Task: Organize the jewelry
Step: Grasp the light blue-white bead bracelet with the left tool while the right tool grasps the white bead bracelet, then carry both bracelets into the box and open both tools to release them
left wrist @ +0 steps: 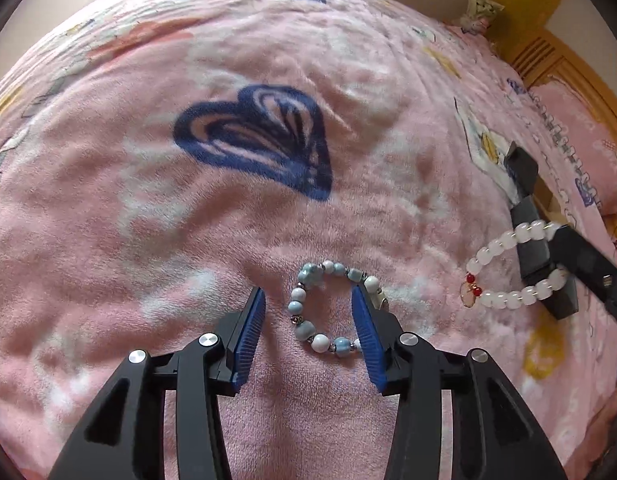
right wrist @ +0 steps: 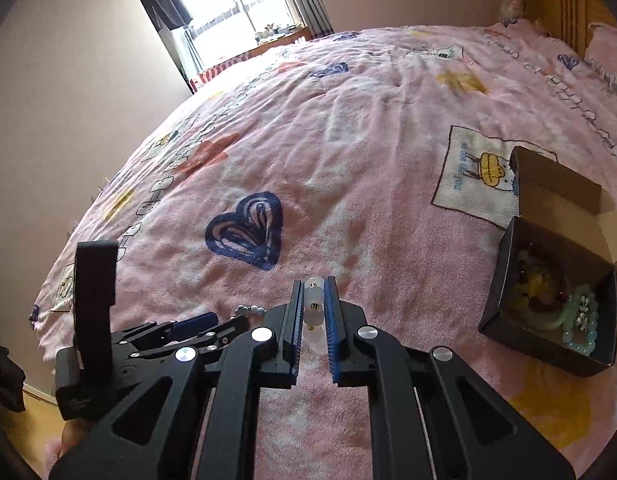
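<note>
A bracelet of blue and white beads (left wrist: pixel 304 320) lies flat on the pink blanket (left wrist: pixel 268 220). My left gripper (left wrist: pixel 308 291) stands open over it; its right finger crosses the ring's right side and its left finger is clear of the beads. The pads do not press on it. My right gripper (right wrist: pixel 314 284) is shut on a white bead bracelet (right wrist: pixel 316 312), held above the blanket. In the left wrist view that white bracelet (left wrist: pixel 493 246), with a red and pink charm, hangs around the right gripper (left wrist: pixel 536 248) at the right.
An open black box (right wrist: pixel 540 348) with several bracelets inside sits on the bed at the right, lid (right wrist: pixel 556 184) tipped back. The left gripper (right wrist: pixel 196 328) lies low at the left. A pillow (left wrist: pixel 580 140) and wooden headboard are at the far right.
</note>
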Demonstrator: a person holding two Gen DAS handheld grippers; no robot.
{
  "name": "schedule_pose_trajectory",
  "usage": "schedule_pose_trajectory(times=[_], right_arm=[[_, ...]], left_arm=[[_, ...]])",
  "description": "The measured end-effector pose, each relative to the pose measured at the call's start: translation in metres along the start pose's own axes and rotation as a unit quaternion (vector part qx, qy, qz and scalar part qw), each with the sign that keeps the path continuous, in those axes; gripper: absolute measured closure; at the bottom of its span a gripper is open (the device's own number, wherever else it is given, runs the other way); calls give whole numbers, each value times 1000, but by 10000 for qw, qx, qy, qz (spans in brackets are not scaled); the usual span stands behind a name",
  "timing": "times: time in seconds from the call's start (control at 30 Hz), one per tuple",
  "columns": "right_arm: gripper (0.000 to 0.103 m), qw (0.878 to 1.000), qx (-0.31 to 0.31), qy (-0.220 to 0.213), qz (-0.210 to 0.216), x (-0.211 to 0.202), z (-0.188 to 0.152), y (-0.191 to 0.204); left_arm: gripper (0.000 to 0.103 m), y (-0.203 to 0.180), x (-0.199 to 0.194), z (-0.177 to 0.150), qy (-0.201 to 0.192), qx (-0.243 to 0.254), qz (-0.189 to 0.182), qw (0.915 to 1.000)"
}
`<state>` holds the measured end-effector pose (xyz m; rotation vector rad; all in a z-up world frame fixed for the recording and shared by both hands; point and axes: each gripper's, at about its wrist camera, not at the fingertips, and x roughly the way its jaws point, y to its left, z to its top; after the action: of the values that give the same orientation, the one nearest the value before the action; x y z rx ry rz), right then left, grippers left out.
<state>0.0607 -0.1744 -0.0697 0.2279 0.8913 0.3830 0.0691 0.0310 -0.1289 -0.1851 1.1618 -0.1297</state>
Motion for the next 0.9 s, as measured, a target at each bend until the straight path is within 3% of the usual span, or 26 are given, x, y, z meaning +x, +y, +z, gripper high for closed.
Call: schedule_pose_trajectory(times=[0.17, 0.3, 0.5, 0.6, 0.9], right_arm=[[92, 9999, 162, -41, 13, -7, 0, -10], [92, 9997, 239, -92, 35, -12, 1, -14], [92, 9996, 237, -146, 66, -19, 2, -13], [92, 9994, 256, -220, 101, -26, 3, -15], [92, 9977, 428, -481, 211, -52, 7, -24]], left_arm=[[67, -4, 20, 3, 12, 275, 313, 9991], [88, -2, 20, 8, -100, 297, 385, 9988], [90, -2, 8, 9, -247, 109, 271, 9993], [94, -6, -7, 9, -381, 59, 41, 9992], [94, -32, -39, 8, -761, 318, -128, 9965]])
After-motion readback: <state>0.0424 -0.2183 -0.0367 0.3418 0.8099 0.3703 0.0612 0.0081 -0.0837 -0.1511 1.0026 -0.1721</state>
